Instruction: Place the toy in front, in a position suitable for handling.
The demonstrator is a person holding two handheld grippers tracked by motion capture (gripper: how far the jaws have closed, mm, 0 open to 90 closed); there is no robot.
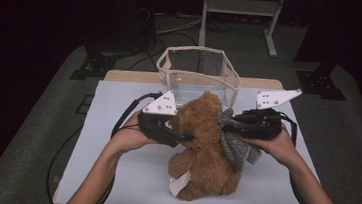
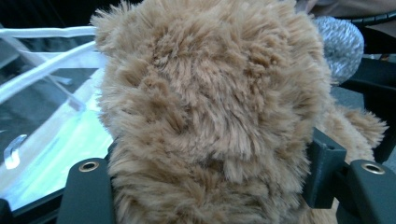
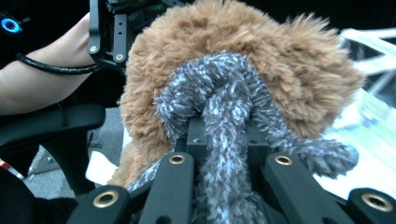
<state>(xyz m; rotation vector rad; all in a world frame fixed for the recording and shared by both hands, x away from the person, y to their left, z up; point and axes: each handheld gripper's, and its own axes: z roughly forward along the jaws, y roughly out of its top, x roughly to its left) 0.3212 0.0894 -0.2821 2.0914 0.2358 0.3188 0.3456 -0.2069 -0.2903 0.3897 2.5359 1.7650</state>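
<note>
A brown teddy bear (image 1: 205, 144) sits upright in the middle of the white table (image 1: 111, 175), its back to me. My left gripper (image 1: 183, 135) comes in from the left, shut on the bear's head. In the left gripper view the bear's fur (image 2: 210, 107) bulges between the two jaws of that gripper (image 2: 210, 182). A grey knitted scarf (image 1: 235, 142) hangs at the bear's neck on the right. My right gripper (image 1: 224, 128) is shut on it. In the right gripper view a scarf strand (image 3: 224, 93) runs down between the jaws (image 3: 226, 163) below a knot.
A clear plastic container (image 1: 196, 76) with white edging stands open just behind the bear at the table's far edge. A white tag (image 1: 178, 186) sticks out at the bear's lower left. A metal frame (image 1: 241, 7) stands on the floor beyond the table.
</note>
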